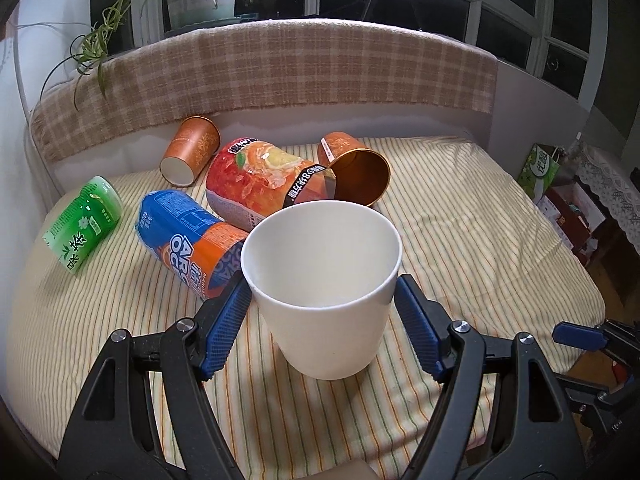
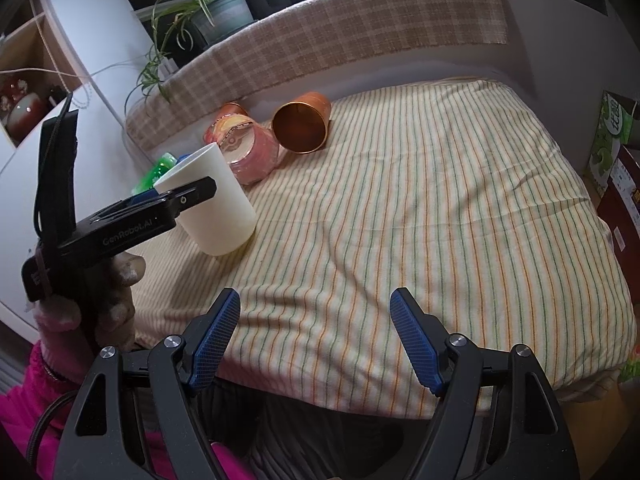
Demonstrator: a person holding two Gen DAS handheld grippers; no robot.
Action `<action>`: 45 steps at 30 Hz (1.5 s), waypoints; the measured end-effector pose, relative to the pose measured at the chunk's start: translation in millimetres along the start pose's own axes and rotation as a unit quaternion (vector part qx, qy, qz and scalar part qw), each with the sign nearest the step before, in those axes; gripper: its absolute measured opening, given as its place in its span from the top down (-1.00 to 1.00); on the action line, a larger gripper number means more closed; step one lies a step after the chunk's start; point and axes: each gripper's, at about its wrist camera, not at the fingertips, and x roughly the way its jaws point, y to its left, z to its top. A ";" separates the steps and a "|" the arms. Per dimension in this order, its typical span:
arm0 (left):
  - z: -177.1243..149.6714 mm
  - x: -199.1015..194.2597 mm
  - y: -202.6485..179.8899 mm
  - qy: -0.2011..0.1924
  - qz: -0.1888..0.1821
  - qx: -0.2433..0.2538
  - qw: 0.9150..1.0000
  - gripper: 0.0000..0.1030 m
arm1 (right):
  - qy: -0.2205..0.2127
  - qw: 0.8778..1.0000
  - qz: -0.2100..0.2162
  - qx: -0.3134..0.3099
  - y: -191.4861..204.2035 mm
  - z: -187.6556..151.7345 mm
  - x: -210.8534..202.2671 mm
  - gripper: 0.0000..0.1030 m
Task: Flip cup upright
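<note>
A white cup [image 1: 326,312] stands upright on the striped cloth [image 1: 460,240], mouth up and empty. My left gripper [image 1: 322,298] has its blue pads on both sides of the cup, just below the rim. The pads touch or nearly touch the cup wall; I cannot tell if they press it. The right wrist view shows the same cup [image 2: 218,208] on the cloth with the left gripper [image 2: 180,196] beside it. My right gripper [image 2: 316,316] is open and empty, low near the front edge of the cloth.
Behind the white cup lie several cups on their sides: a copper cup [image 1: 354,170], an orange paper cup [image 1: 190,152], a red fruit-print cup [image 1: 264,184], a blue-orange cup [image 1: 188,236] and a green cup [image 1: 86,222]. A checked backrest [image 1: 280,72] rises behind. Boxes [image 1: 560,200] stand at right.
</note>
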 end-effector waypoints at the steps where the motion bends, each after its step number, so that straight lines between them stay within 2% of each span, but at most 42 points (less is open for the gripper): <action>1: -0.3 -0.2 -0.5 0.001 -0.001 0.002 1.000 -0.47 | 0.000 1.000 0.000 0.000 1.2 -0.1 0.5 -0.50; 7: -0.3 -3.4 -1.5 0.007 -0.022 0.001 1.000 -0.47 | 0.002 1.000 0.000 -0.002 4.1 0.5 3.3 -0.50; 20: -2.2 -9.1 -0.7 0.017 -0.045 0.004 0.999 -0.47 | -0.001 1.000 0.000 -0.005 6.4 2.4 3.6 -0.50; 23: -2.8 -12.7 1.1 0.016 -0.051 0.004 0.999 -0.55 | -0.007 1.000 -0.002 -0.010 11.1 4.7 2.4 -0.50; 30: -7.0 -26.4 10.3 0.010 -0.053 -0.002 0.999 -0.56 | -0.032 0.999 -0.008 -0.025 23.2 9.3 -1.7 -0.50; 34: -12.0 -38.7 20.0 -0.005 -0.057 -0.006 0.998 -0.57 | -0.050 0.997 -0.028 -0.049 34.4 12.2 -4.5 -0.50; 43: -15.1 -79.4 45.2 -0.064 -0.016 -0.020 0.998 -0.58 | -0.096 0.989 -0.060 -0.093 58.7 16.7 -15.0 -0.50; 45: -14.8 -88.9 50.4 -0.082 -0.005 -0.022 0.996 -0.71 | -0.108 0.987 -0.069 -0.099 63.9 17.8 -17.0 -0.50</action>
